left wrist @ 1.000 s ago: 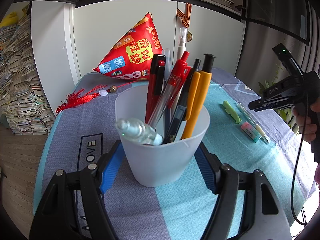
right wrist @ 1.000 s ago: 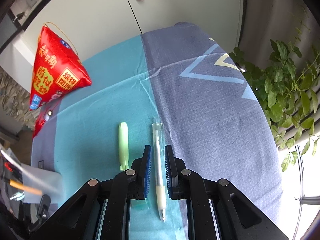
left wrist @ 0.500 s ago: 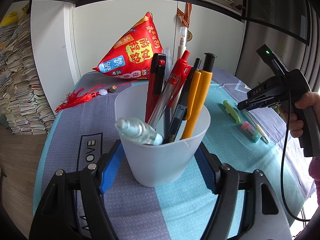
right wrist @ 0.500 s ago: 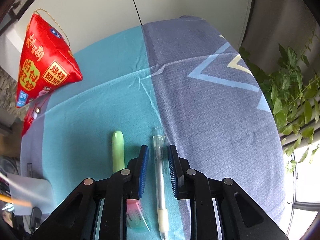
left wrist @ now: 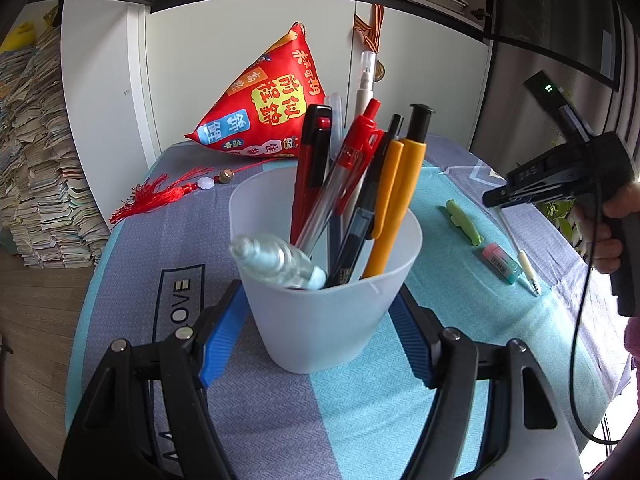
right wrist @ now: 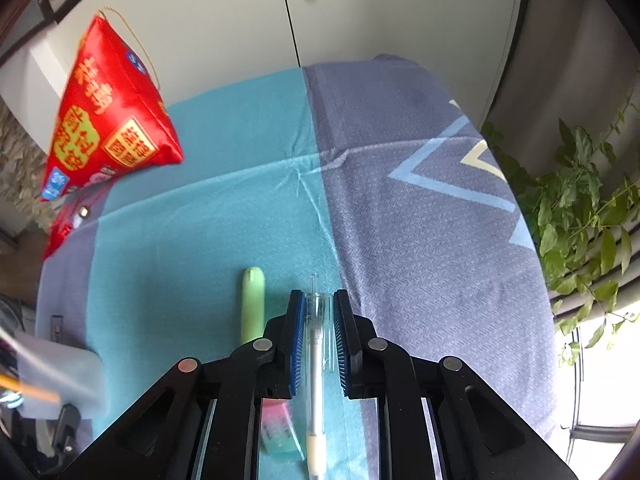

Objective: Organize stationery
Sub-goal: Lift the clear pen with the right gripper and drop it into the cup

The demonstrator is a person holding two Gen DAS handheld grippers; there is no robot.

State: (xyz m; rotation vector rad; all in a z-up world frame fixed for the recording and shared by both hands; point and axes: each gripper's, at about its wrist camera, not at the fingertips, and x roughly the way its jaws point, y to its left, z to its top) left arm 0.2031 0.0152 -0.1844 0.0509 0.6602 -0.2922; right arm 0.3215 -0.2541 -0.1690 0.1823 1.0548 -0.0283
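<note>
My left gripper (left wrist: 322,312) is shut on a translucent white cup (left wrist: 326,300) that stands on the cloth and holds several pens and a small clear bottle (left wrist: 276,262). My right gripper (right wrist: 317,300) is open, its jaws narrowly straddling a clear gel pen (right wrist: 316,360) that lies on the cloth; I see no contact. The pen also shows in the left wrist view (left wrist: 520,256), below the right gripper (left wrist: 490,200). A green highlighter (right wrist: 253,304) and a pink and green eraser (right wrist: 280,432) lie just left of the pen.
A red pyramid-shaped pouch (left wrist: 264,108) with a red tassel (left wrist: 156,196) sits at the back of the blue and teal cloth (right wrist: 400,200). A white cabinet stands behind. A green plant (right wrist: 580,208) is beyond the right edge. Paper stacks (left wrist: 36,160) stand at the left.
My right gripper has moved forward along the clear pen and come lower over it, jaws slightly wider. The left gripper and the cup have not moved.
</note>
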